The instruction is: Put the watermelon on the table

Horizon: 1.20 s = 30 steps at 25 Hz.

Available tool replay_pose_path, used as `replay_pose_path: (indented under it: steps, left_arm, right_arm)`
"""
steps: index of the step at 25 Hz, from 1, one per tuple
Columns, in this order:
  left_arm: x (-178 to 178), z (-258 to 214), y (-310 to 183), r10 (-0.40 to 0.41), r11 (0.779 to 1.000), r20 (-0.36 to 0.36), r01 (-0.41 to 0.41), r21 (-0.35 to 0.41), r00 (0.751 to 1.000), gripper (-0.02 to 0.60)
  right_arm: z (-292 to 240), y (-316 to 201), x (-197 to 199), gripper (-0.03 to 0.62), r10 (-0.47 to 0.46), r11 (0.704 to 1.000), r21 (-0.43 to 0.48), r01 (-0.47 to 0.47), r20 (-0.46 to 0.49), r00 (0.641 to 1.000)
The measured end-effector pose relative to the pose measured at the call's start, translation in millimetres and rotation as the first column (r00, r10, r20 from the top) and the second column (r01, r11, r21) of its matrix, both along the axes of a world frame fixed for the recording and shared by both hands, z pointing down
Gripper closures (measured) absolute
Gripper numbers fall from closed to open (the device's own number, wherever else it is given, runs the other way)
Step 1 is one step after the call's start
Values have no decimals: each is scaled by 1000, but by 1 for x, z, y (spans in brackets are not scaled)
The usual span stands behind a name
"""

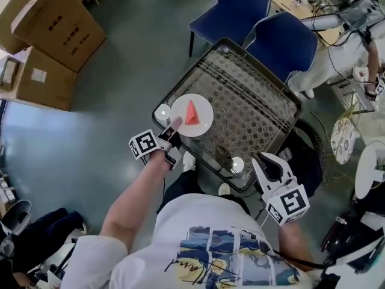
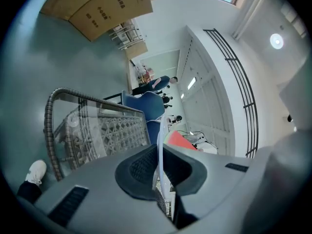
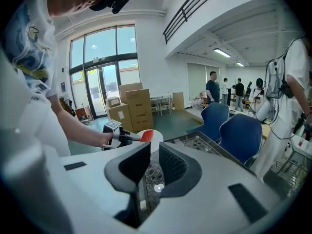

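Observation:
A red watermelon wedge (image 1: 191, 113) lies on a white plate (image 1: 203, 124) over the near left corner of the glass-topped wicker table (image 1: 258, 119). I cannot tell whether the plate touches the glass. My left gripper (image 1: 174, 128) is shut on the plate's near rim. In the left gripper view the rim (image 2: 159, 150) stands edge-on between the pads, with the wedge (image 2: 180, 140) just beyond. My right gripper (image 1: 269, 161) hangs off the table's near right edge. Its jaws stand slightly apart with nothing between them (image 3: 152, 165), and it faces the plate (image 3: 155, 136).
Two blue chairs (image 1: 283, 38) stand at the table's far side. Cardboard boxes (image 1: 54, 17) are stacked on the floor at the far left. A person in white (image 1: 346, 47) stands at the right by some equipment. Small white discs (image 1: 237, 164) sit at the glass corners.

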<state>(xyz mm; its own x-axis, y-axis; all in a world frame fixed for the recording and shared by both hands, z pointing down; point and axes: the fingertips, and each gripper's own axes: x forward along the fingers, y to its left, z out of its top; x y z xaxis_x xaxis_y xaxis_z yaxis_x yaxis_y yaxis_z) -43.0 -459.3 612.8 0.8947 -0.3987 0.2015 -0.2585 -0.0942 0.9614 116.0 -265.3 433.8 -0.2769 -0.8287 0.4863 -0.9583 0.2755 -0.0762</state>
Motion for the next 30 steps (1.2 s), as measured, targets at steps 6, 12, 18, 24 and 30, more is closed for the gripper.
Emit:
replay_pose_path:
  steps: [6,12,18,24,30]
  left_arm:
    - [17,61,-59,48,998,51,-46,-47,998,555]
    - [41,107,-92,84,992,102,-74,-99,991,554]
    - [56,140,-107,131,986,177,-111,-124,975,554]
    - [52,159,-117,174,980,222,-146,-138,959,554]
    - [36,176,-127,208,972,284,-165,-169,936,554]
  right_arm:
    - [12,-11,5,546,92,993,-77,-93,-22,996]
    - [16,-17,20,546,165,977,-129,-168,-34,986]
    - [22,-16,28,546,208,962,-172,-212,-41,977]
    - [29,-21,27,546,231,953,-186,-237,-53,971]
    - [35,-35,18,546,238,952,-187,-242,-42,970]
